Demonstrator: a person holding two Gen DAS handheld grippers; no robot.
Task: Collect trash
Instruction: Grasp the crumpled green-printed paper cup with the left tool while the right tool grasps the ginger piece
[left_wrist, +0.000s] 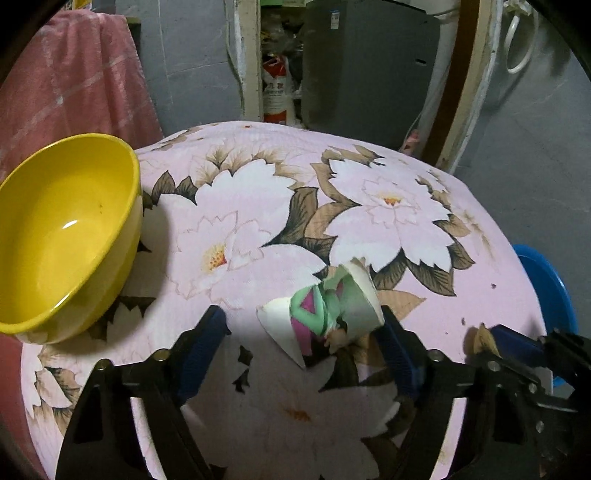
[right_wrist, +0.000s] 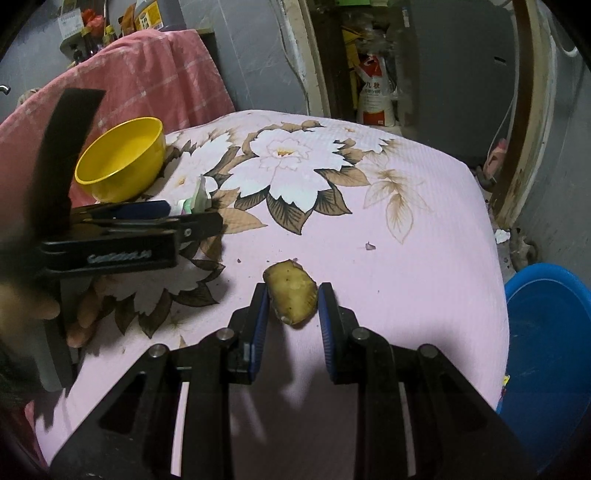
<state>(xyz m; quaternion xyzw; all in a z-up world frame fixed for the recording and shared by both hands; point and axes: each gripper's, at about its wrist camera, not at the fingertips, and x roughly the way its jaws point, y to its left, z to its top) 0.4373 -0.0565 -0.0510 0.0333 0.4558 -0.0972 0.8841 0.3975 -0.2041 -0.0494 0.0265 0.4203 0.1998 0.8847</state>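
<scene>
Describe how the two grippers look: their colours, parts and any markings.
Both are black linkage frames with silver rivets and ribbed blue pads on the fingers. The left gripper carries pale, unreadable lettering on its side in the right wrist view. The right gripper looks the same. No cables or sleeves show.

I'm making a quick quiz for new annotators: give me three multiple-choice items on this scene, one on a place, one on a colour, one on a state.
1. Where is the bowl?
A. at the table's left edge
B. on the floor
C. inside the tub

2. What colour is the tub beside the table?
A. red
B. blue
C. green

3. How do the right tongs stand to the peel?
A. far away from it
B. shut flat, empty
C. around it, fingers at both its sides

Key: 1 A, it sits on the cloth's left edge in the left view. 2 B, the right view shows a blue tub. 3 C, a blue pad flanks each side.
</scene>
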